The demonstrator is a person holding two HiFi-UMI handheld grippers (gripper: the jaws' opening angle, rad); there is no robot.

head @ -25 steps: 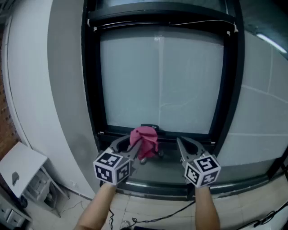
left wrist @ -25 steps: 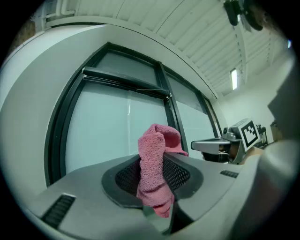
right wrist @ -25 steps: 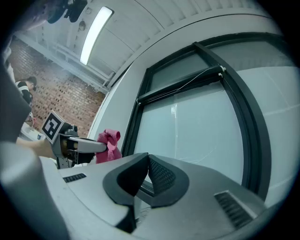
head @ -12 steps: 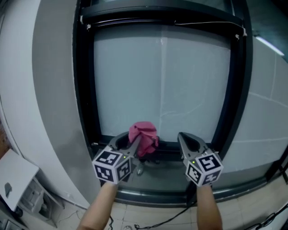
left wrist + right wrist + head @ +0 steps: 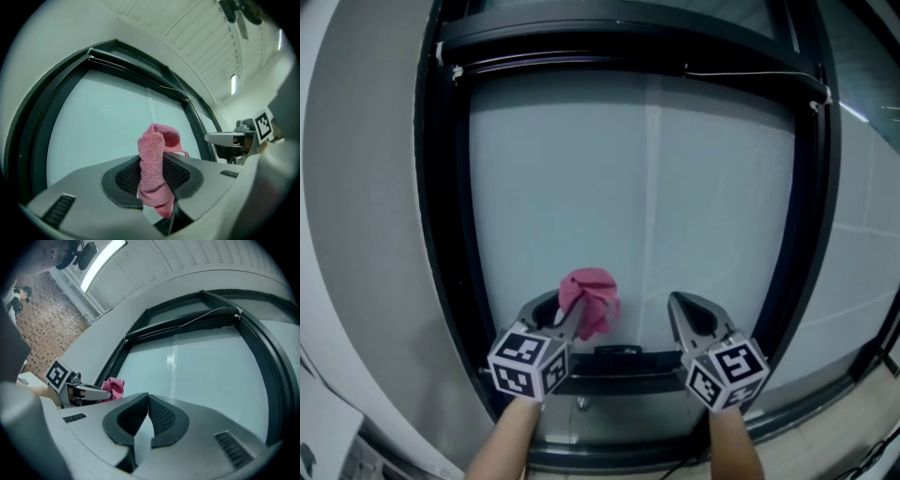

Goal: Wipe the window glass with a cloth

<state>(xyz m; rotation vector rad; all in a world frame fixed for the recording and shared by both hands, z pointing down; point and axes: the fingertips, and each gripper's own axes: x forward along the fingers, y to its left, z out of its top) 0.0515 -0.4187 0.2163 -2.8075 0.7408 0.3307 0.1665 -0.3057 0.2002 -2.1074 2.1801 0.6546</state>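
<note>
A frosted window glass [image 5: 628,206] in a black frame [image 5: 445,234] fills the head view. My left gripper [image 5: 575,307] is shut on a crumpled pink cloth [image 5: 591,298], held up in front of the lower part of the pane; I cannot tell whether the cloth touches the glass. In the left gripper view the cloth [image 5: 154,164] is pinched between the jaws of the left gripper [image 5: 152,161] and bulges above them. My right gripper [image 5: 677,305] hovers to the right at the same height, shut with nothing in it [image 5: 146,397]. The right gripper view shows the cloth [image 5: 114,387] at its left.
A black handle [image 5: 617,351] sits on the bottom rail below the grippers. A thin wire [image 5: 750,73] runs along the top of the frame. Grey-white wall [image 5: 356,234] flanks the window on the left. A white box [image 5: 319,441] stands low at the left.
Both grippers have risen from sill level to the lower pane, carrying the pink cloth up. The window now looms larger and closer in the head view.
</note>
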